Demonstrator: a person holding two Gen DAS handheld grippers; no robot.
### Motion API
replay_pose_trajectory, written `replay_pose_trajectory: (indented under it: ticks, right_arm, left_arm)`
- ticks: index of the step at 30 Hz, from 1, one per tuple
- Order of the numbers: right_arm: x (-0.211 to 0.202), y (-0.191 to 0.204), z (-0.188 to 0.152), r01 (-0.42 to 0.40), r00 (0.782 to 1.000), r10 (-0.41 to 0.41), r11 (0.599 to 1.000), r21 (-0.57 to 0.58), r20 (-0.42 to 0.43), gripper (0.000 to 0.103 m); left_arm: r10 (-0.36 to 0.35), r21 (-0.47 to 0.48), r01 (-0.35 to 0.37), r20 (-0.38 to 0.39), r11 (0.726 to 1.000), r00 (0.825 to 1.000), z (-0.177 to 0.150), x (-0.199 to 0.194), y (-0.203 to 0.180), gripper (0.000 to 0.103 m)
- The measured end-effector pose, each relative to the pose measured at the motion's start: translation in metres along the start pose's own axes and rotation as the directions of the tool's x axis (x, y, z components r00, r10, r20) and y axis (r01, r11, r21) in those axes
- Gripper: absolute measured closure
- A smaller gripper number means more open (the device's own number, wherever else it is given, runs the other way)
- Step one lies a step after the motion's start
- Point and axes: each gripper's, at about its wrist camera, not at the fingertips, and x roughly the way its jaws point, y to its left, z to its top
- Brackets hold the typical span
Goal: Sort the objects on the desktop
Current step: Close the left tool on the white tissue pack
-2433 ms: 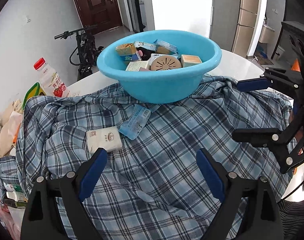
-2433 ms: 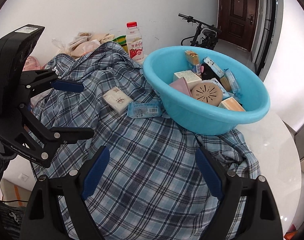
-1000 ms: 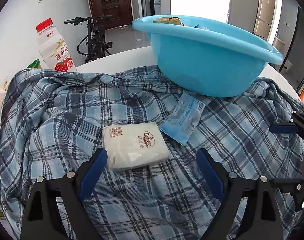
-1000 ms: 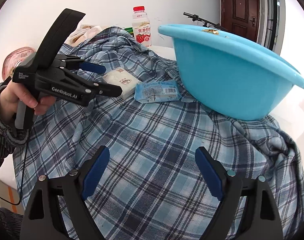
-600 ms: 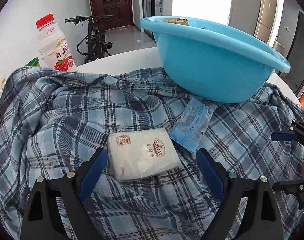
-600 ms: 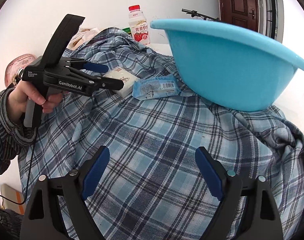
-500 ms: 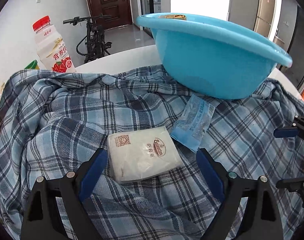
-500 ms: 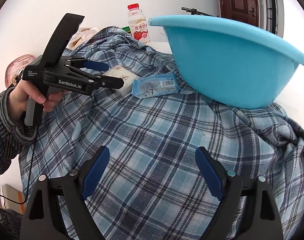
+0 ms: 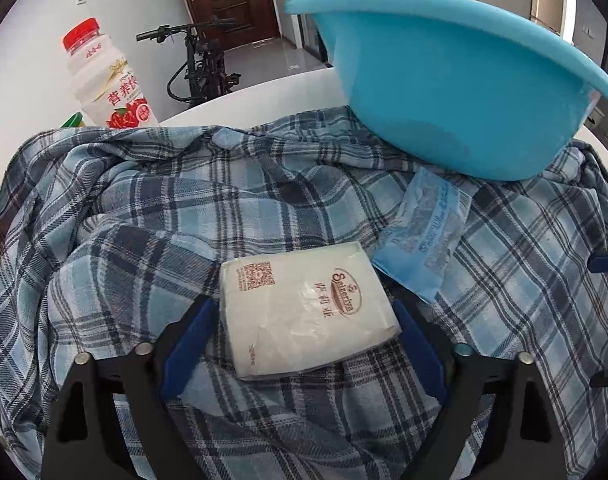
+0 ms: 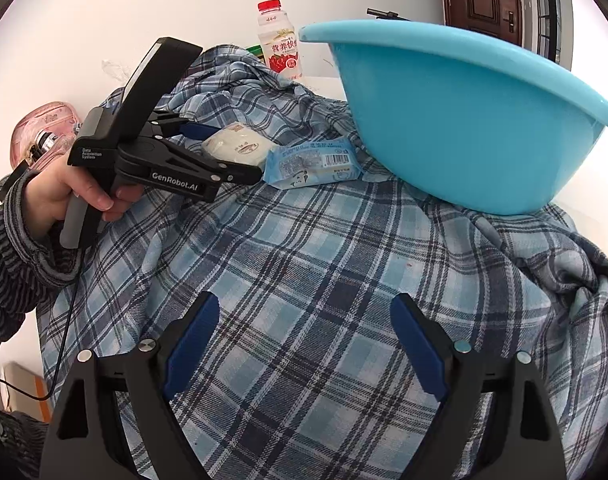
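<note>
Left gripper (image 9: pixel 304 332) spread wide around the white tissue pack (image 9: pixel 304 308), not squeezing yet.

Pack sits between its pads on the rumpled plaid shirt (image 9: pixel 152 216), so closing could pinch cloth and drag it, I reckon. Blue wet-wipe packet (image 9: pixel 423 236) lies just ahead-right, basin (image 9: pixel 455 92) beyond; open room left. Right gripper (image 10: pixel 304 344) hangs wide open and empty over bare shirt.

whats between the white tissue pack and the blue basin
The blue wipes packet lies on the plaid shirt between tissue pack and basin, in both views.
</note>
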Motion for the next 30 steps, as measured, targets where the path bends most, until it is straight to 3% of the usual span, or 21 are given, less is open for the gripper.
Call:
replay_pose_trajectory:
  ticks: [9, 21, 30]
  right_arm:
    - [-0.004, -0.003, 0.0, 0.019, 1.0, -0.019, 1.0, 0.003, -0.011, 0.016]
    - [-0.002, 0.016, 0.008, 0.031, 0.999, -0.032, 0.998, -0.054, -0.017, 0.016]
    - [0.01, 0.04, 0.032, 0.16, 0.984, -0.145, 0.974, -0.161, 0.098, 0.016]
  left_arm:
    - [-0.077, -0.017, 0.077, 0.039, 0.997, 0.996, -0.011, -0.038, 0.008, 0.028]
    - [-0.158, 0.074, 0.152, 0.088, 0.986, 0.983, -0.046, -0.092, -0.033, 0.028]
    - [-0.156, 0.071, 0.151, 0.076, 0.986, 0.985, -0.079, -0.104, -0.046, 0.028]
